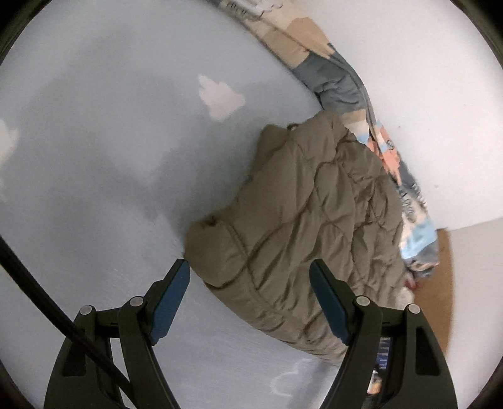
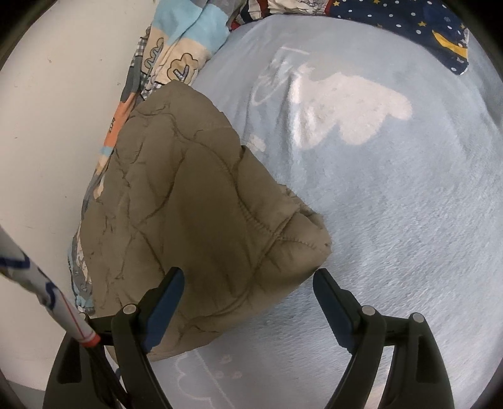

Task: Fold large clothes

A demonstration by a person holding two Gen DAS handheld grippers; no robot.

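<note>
One olive quilted jacket (image 2: 201, 220), folded into a bundle, lies on the light blue bed sheet (image 2: 393, 220) at the wall-side edge of the bed. It touches a patterned blanket (image 2: 176, 53) bunched along the white wall (image 2: 47, 126); that blanket and the wall block that side. One dark starry cloth (image 2: 440, 28) lies at the far end of the sheet, well apart from the jacket. The rest of the sheet beside the jacket is bare, so there is open room on that side.

Left gripper (image 1: 250, 273): jaws spread, over the near corner of the jacket, pads not pressing on it as far as I can tell (the left wrist frame is blurred). Right gripper (image 2: 248, 283): jaws spread, hovering at the jacket's near edge, nothing pinched. A black cable (image 1: 31, 289) crosses the left view's lower corner. A brown floor strip (image 1: 440, 283) shows past the bed end.
</note>
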